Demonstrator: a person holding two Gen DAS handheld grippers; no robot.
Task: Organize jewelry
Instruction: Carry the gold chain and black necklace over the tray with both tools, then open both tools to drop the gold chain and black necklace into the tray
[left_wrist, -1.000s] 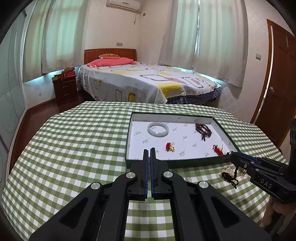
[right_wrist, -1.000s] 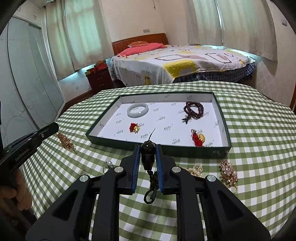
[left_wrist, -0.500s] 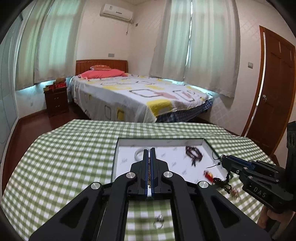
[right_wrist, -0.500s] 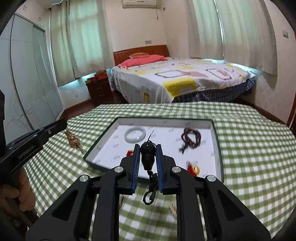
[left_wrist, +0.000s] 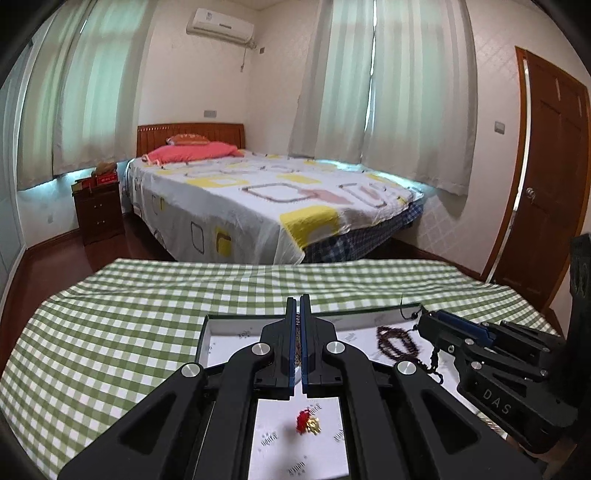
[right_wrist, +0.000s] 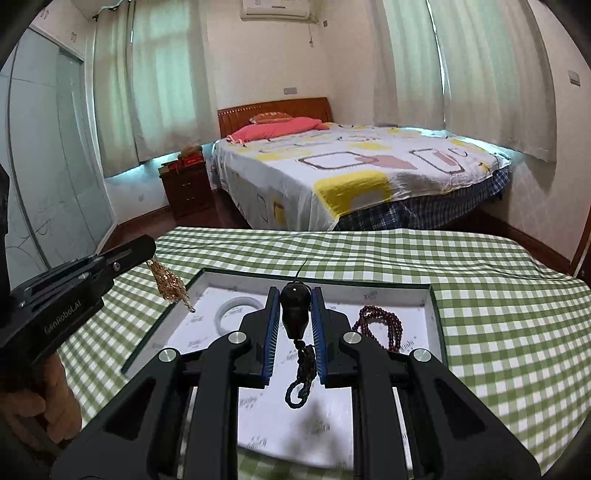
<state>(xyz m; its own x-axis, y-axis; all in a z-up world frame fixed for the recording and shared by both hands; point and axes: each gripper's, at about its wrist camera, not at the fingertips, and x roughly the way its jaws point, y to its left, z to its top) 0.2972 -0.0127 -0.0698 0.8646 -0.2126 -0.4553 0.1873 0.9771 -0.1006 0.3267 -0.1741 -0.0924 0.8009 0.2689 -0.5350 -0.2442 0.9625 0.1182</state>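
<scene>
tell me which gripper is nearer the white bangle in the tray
Left. The left gripper, holding a gold chain, hangs beside the white bangle; the right gripper, holding a dark pendant, is further right.

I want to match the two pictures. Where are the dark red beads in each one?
Left wrist: beads right of centre, between the two grippers.
Right wrist: beads right of the right gripper.
Shared landmark: both lie in the tray.

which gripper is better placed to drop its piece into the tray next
Right, probably. The right gripper holds the black pendant directly above the tray. The left gripper dangles its gold chain at the tray's left edge.
</scene>
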